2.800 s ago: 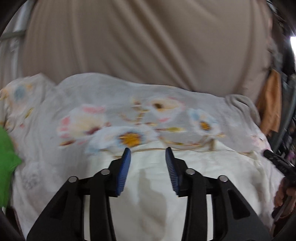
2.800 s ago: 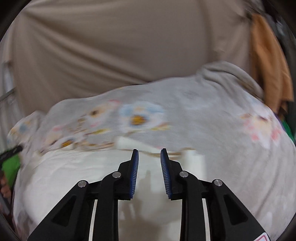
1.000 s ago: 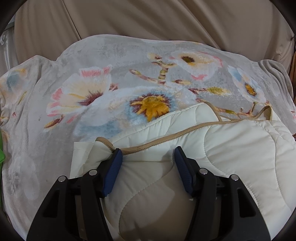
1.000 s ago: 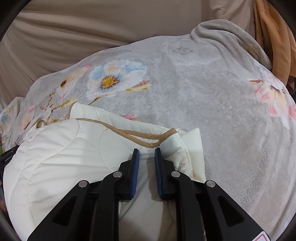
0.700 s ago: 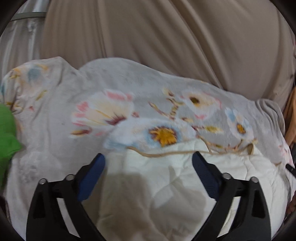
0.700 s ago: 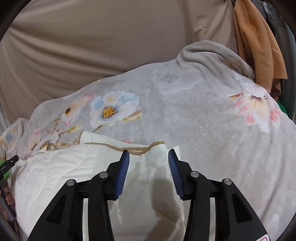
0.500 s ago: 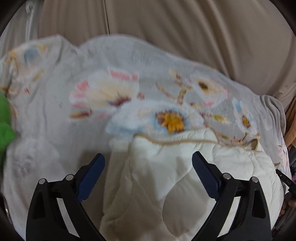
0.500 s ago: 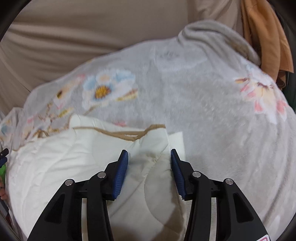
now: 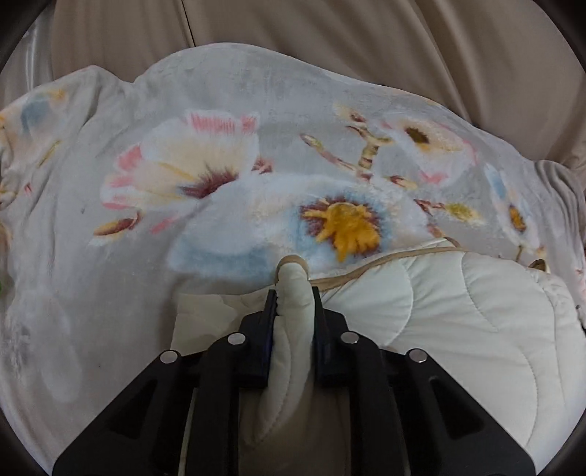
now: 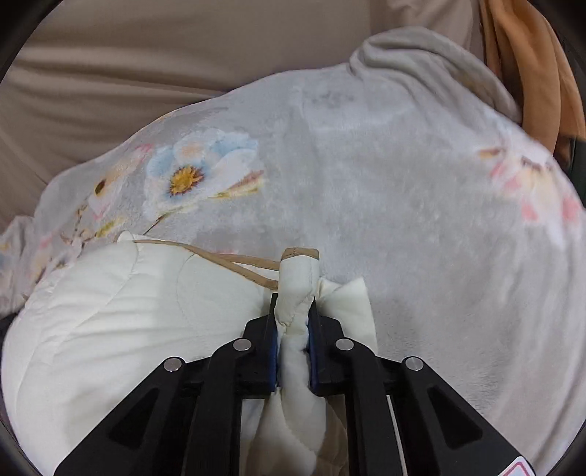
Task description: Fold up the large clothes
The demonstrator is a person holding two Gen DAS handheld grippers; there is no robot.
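A cream quilted garment point(image 9: 457, 322) with tan piping lies bunched on a grey floral blanket point(image 9: 227, 121). My left gripper point(image 9: 293, 298) is closing and pinches the garment's near left corner, a roll of padded cloth squeezed between its blue pads. In the right wrist view the same garment point(image 10: 128, 311) spreads to the left. My right gripper point(image 10: 293, 304) is closing too, clamped on the garment's right corner, whose tan-edged tip sticks up past the fingertips.
The floral blanket point(image 10: 403, 175) covers the whole work surface and humps up at the back right. A beige curtain point(image 9: 329, 33) hangs behind it. An orange cloth point(image 10: 527, 62) hangs at the far right of the right wrist view.
Both grippers stood open over the garment half a second ago. Both have since closed on its two near corners, bunching the cloth between the pads.
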